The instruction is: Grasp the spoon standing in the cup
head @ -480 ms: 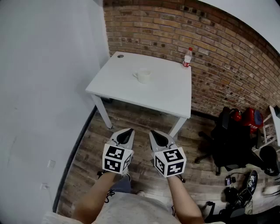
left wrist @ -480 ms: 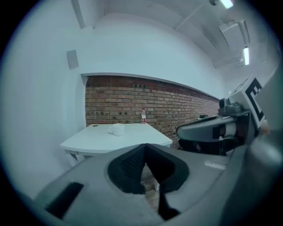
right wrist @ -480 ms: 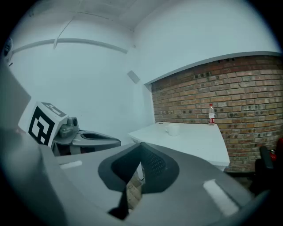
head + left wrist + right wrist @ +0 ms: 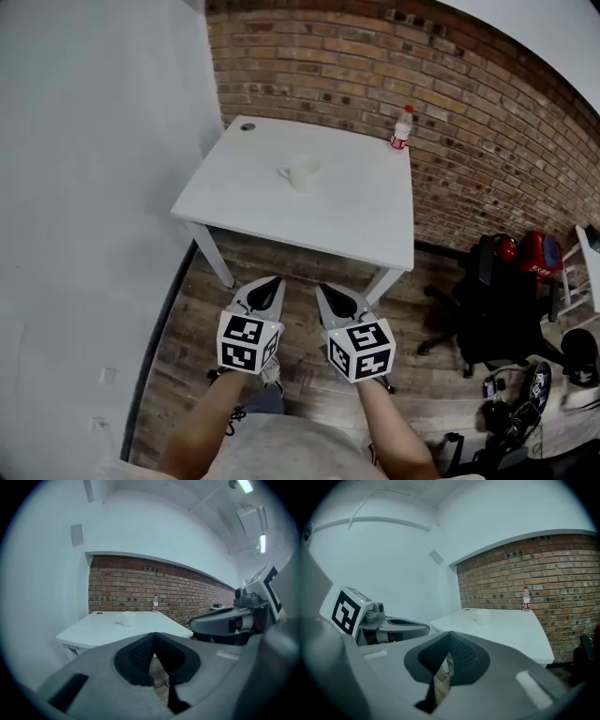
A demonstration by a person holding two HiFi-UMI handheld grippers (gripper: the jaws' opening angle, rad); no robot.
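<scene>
A white cup [image 4: 303, 173] stands near the middle of a white table [image 4: 272, 220], far ahead of both grippers. At this distance I cannot make out a spoon in it. The cup [image 4: 126, 618] also shows small in the left gripper view, and the cup [image 4: 482, 617] in the right gripper view. My left gripper [image 4: 270, 281] and right gripper [image 4: 325, 289] hang side by side over the wooden floor, short of the table's near edge. Each has its jaws closed tip to tip with nothing between them, as with the left gripper [image 4: 154, 633] and the right gripper [image 4: 450, 632].
A plastic bottle with a red label [image 4: 402, 127] stands at the table's far right edge by the brick wall. A small dark disc [image 4: 247, 126] sits at the far left corner. A black office chair [image 4: 497, 300] and red items [image 4: 539, 251] are to the right. A white wall runs along the left.
The table and cup have shifted slightly lower and nearer in the head view. Both grippers keep the same pose, still closed.
</scene>
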